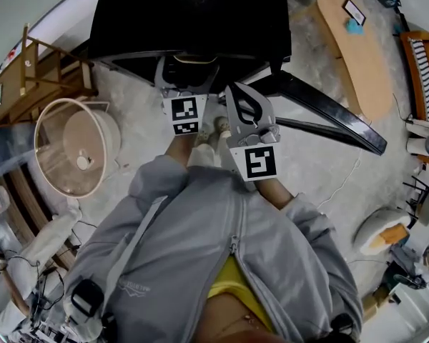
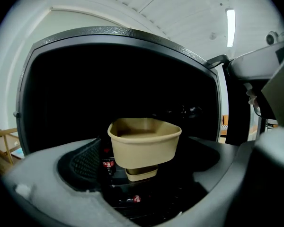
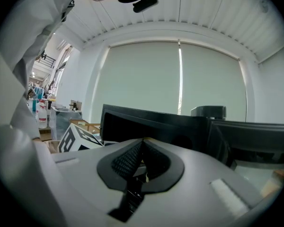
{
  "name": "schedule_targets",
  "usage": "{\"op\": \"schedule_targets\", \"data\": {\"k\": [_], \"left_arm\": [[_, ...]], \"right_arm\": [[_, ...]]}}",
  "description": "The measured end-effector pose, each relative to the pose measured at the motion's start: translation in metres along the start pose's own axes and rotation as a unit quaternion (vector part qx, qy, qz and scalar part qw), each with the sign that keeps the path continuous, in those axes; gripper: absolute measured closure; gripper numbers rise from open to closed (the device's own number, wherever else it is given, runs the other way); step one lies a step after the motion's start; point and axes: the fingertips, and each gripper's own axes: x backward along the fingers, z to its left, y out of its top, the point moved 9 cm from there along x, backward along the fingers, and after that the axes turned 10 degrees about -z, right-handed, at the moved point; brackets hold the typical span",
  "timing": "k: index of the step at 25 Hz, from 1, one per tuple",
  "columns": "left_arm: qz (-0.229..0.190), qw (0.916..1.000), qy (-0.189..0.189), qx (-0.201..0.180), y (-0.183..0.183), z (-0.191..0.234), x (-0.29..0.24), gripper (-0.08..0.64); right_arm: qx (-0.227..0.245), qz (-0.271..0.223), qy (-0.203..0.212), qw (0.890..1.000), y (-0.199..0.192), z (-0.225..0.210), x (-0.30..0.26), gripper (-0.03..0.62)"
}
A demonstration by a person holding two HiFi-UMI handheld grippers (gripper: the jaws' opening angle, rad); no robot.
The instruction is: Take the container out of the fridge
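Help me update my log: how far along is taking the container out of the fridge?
Done: the fridge door stands open. In hand: the left gripper, jaws open, flanks the tan container, which sits inside the fridge, not gripped. Left: close on it and lift it out. The right gripper is shut and empty.

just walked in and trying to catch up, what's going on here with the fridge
A person holding a two-jaw gripper in each hand stands over a small black fridge with its door open. The left gripper reaches inside, jaws wide apart on either side of a tan bowl-like container, not pressing on it. The container is not yet out of the fridge. The right gripper is shut on nothing, outside the fridge.
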Motion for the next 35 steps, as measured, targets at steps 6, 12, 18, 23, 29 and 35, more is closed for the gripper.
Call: {"op": "schedule_targets", "data": {"k": [6, 12, 18, 23, 29, 35], "left_arm": [[0.014, 0.9998, 0.008, -0.006, -0.001, -0.008, -0.015, 0.028], [0.034, 0.999, 0.025, -0.016, -0.002, -0.009, -0.017, 0.057], [0.03, 0.9992, 0.024, -0.013, 0.004, -0.013, -0.002, 0.072], [0.036, 0.9984, 0.042, -0.015, 0.011, -0.012, 0.027, 0.075], [0.046, 0.9964, 0.071, -0.009, 0.014, -0.014, 0.072, 0.075], [0.048, 0.9914, 0.121, -0.009, 0.018, -0.013, 0.118, 0.075]], "right_arm": [[0.006, 0.003, -0.011, 1.0, -0.001, -0.005, 0.006, 0.592], [0.014, 0.0, -0.012, 1.0, -0.001, -0.009, 0.01, 0.592], [0.009, 0.007, 0.007, 1.0, -0.004, -0.013, 0.01, 0.592], [0.002, 0.0, 0.044, 0.999, -0.009, -0.01, 0.003, 0.592], [-0.012, -0.014, 0.088, 0.996, -0.008, -0.003, -0.007, 0.592], [-0.01, -0.024, 0.148, 0.989, -0.01, 0.007, -0.017, 0.592]]}}
